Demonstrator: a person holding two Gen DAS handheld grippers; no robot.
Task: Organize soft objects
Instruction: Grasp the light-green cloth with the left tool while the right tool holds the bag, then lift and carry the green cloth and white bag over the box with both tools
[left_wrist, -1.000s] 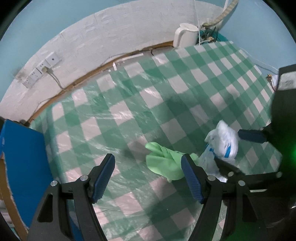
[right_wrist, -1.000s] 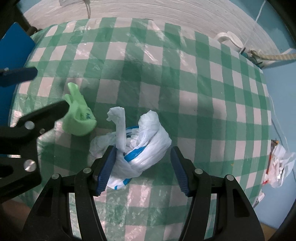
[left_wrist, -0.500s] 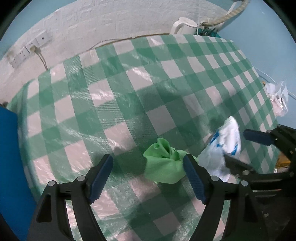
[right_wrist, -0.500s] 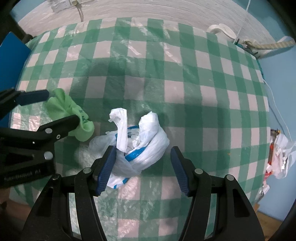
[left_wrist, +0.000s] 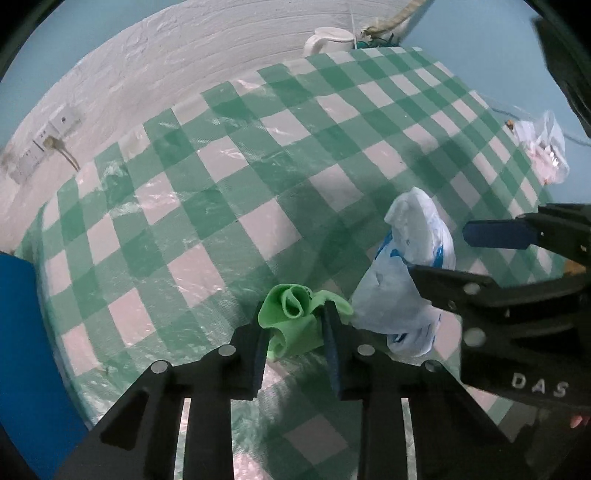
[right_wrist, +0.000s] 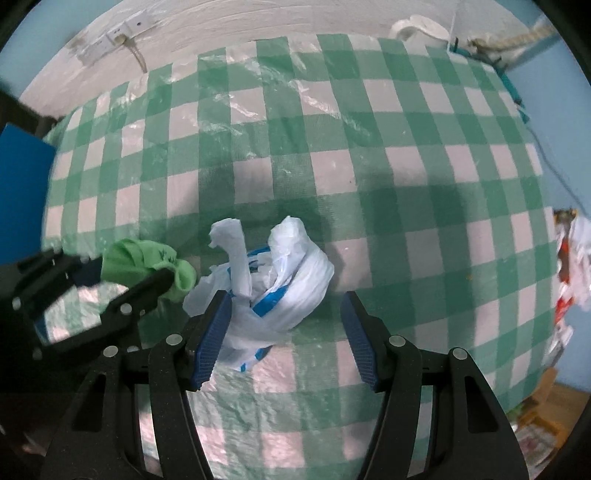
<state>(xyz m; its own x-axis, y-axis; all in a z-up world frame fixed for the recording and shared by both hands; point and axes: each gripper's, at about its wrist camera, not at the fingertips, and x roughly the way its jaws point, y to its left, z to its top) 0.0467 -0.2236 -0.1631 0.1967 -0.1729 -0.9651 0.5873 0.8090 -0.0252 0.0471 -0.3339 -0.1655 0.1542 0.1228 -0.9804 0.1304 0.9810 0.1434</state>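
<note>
just one green cloth (left_wrist: 295, 325), one plastic bag (right_wrist: 280, 280)

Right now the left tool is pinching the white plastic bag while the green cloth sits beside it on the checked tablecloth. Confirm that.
Not quite. The left tool is closing on the green cloth, not the white plastic bag, which lies beside it on the checked tablecloth. The left wrist view shows it.

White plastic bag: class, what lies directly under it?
Under the white plastic bag only the green checked tablecloth shows around its edges; whatever the bag covers is hidden.
</note>
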